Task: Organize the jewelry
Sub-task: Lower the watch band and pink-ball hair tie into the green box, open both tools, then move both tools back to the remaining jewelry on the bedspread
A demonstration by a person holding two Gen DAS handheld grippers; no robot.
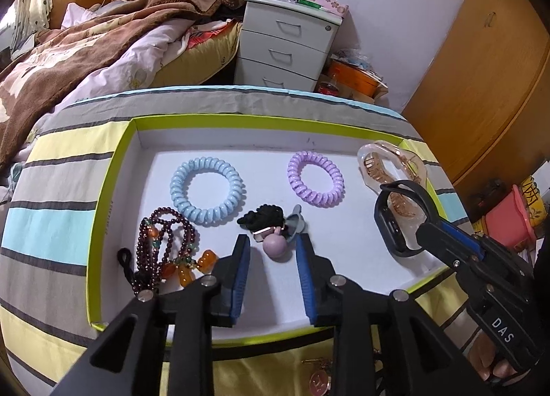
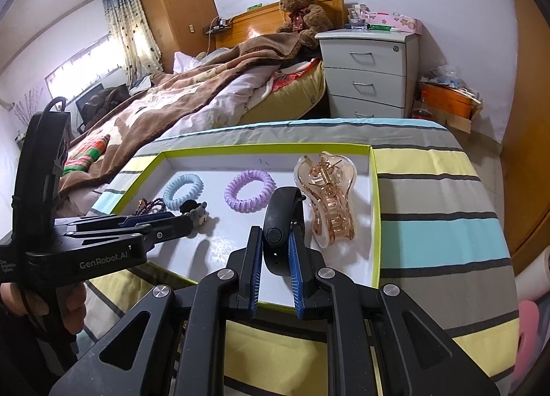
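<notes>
A white tray with a lime rim (image 1: pixel 113 169) (image 2: pixel 375 210) lies on a striped cloth. In it are a blue coil hair tie (image 1: pixel 207 190) (image 2: pixel 183 190), a purple coil hair tie (image 1: pixel 315 178) (image 2: pixel 250 190), a clear amber hair claw (image 1: pixel 392 169) (image 2: pixel 326 200), a dark red bead bracelet (image 1: pixel 154 251) and a black hair tie with a small bear charm (image 1: pixel 271 227) (image 2: pixel 197 212). My left gripper (image 1: pixel 271 251) (image 2: pixel 185 224) is open, just short of the bear charm. My right gripper (image 2: pixel 274 241) (image 1: pixel 417 231) is shut on a black wristband (image 2: pixel 280 224) (image 1: pixel 395 224) over the tray's right part.
A bed with a brown blanket (image 1: pixel 68 52) lies beyond the table on the left. A white drawer unit (image 1: pixel 285 45) and an orange box (image 1: pixel 354 76) stand behind. A wooden wardrobe (image 1: pixel 488 69) is at the right. A pink keyring (image 1: pixel 319 382) lies by the near edge.
</notes>
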